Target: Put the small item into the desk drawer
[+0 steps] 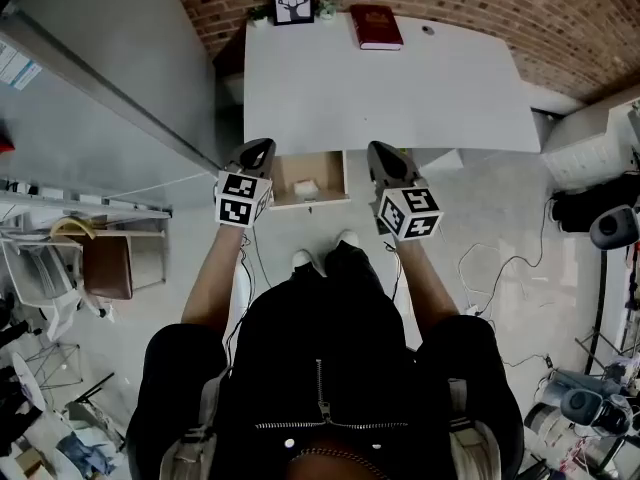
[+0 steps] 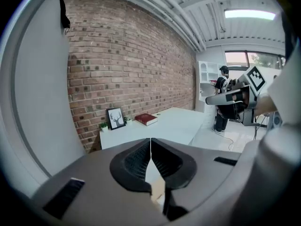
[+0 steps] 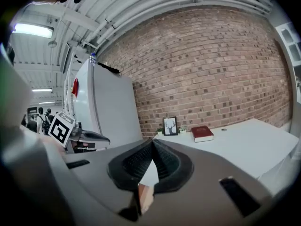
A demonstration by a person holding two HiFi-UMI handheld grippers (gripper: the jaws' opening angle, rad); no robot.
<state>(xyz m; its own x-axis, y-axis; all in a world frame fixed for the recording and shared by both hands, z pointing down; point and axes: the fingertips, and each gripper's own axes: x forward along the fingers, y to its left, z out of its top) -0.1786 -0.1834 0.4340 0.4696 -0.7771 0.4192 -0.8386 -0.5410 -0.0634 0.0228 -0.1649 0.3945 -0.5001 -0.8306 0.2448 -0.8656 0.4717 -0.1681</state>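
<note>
In the head view the wooden desk drawer point(image 1: 332, 174) stands pulled open under the front edge of the white desk point(image 1: 400, 88). A small white item point(image 1: 306, 188) lies inside it. My left gripper point(image 1: 262, 148) is held up just left of the drawer, and my right gripper point(image 1: 378, 152) just right of it. Both point toward the desk. In the left gripper view the jaws point(image 2: 150, 143) meet at the tips with nothing between them. The right gripper's jaws point(image 3: 151, 142) also meet, empty. Each gripper view shows the other gripper point(image 2: 235, 96) point(image 3: 89, 138) off to its side.
A framed deer picture point(image 1: 292, 1), a small plant point(image 1: 325, 10) and a red book point(image 1: 375, 26) sit at the desk's far edge against the brick wall. A tall grey cabinet point(image 1: 110, 58) stands to the left. Cables point(image 1: 500, 268) and equipment lie on the floor at right.
</note>
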